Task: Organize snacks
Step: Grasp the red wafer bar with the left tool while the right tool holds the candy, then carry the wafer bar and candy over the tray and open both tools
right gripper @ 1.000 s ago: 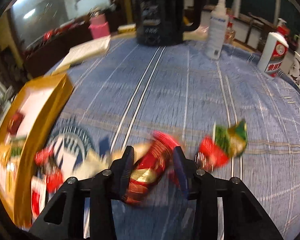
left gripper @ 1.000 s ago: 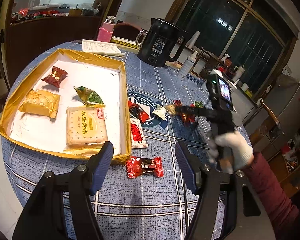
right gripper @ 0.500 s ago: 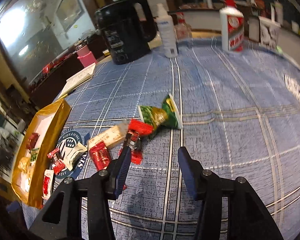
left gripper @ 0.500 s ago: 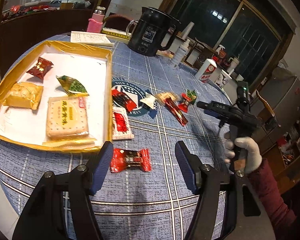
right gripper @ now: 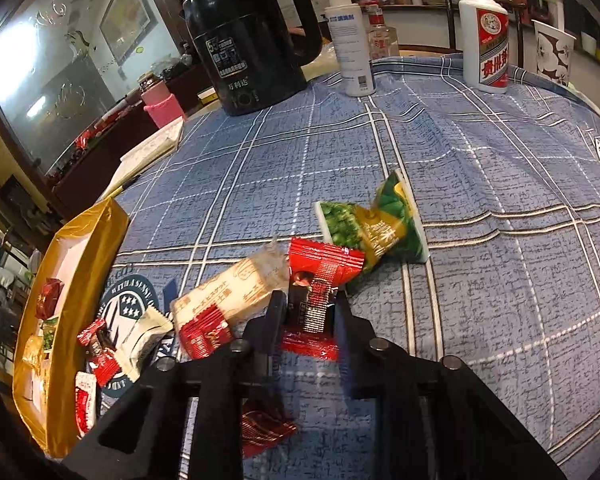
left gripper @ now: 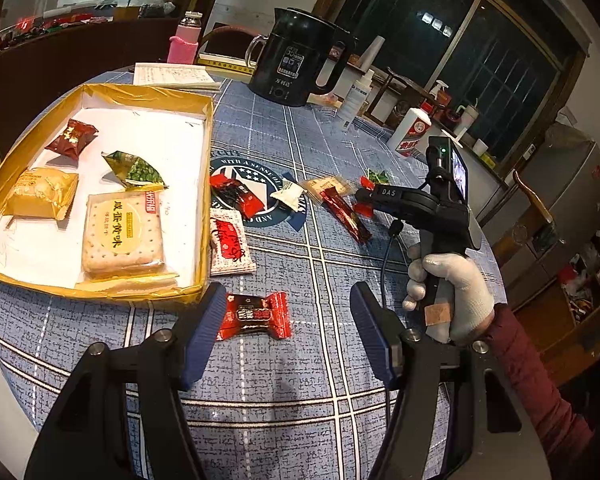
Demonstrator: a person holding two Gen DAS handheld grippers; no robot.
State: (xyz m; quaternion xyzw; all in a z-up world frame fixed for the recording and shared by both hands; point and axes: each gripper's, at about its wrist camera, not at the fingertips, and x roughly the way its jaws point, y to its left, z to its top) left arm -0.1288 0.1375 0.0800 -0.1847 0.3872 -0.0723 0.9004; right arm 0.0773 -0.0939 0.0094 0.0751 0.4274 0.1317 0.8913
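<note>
The right gripper (right gripper: 306, 312) has just been closing: half a second ago its fingers (right gripper: 274, 312) stood apart over bare cloth, and now they pinch the dark middle of a red-ended candy (right gripper: 316, 300), which lies on the bench (right gripper: 500, 200) in the loose heap of snacks. Touching it are a pale biscuit pack (right gripper: 228, 292) on the left and a green pea packet (right gripper: 374, 228) behind.

The left gripper (left gripper: 288, 340) stays half open with nothing between its fingers (left gripper: 204, 332); a red candy with a black label (left gripper: 256, 316) lies on the cloth just beyond them, closer than a second ago, and the view has edged toward it.

Left of that sits the gold-rimmed box (left gripper: 204, 160), holding a cracker pack (left gripper: 122, 232), a gold packet (left gripper: 40, 194), a green packet (left gripper: 136, 168) and a dark red candy (left gripper: 72, 138). A gloved hand (left gripper: 452, 288) grips the right tool's handle.
</note>
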